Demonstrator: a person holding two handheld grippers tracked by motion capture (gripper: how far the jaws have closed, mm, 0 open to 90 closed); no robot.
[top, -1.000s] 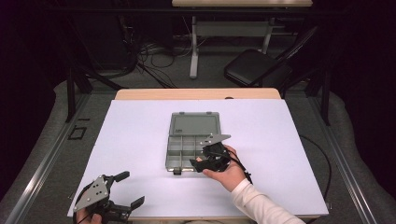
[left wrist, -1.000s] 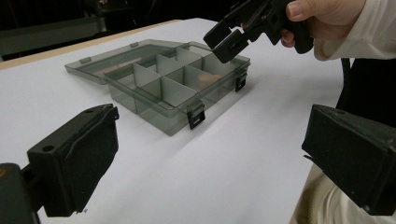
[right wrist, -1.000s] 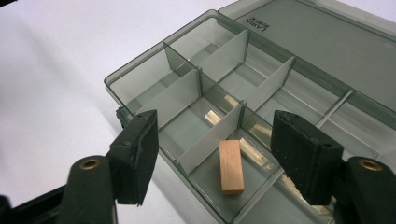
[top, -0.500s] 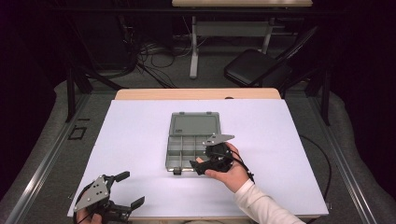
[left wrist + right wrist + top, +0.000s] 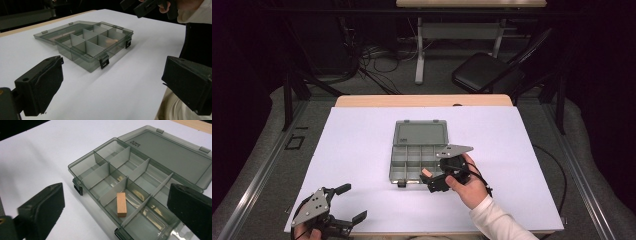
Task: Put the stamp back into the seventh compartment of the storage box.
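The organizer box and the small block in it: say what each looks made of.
Organizer box: looks like smoky, see-through hard plastic, glossy; the white table shows through its walls and lid. Block: likely bare wood, matte tan with a paler end face, though grain is too faint to confirm.

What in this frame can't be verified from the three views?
- Embossed text on the organizer box lid: too small, right gripper view.
- Box's near right corner: hidden by the right gripper, high view.
- Wooden block underside, and whether it touches a divider.
- Left gripper handle: cut off by bottom edge, high view.
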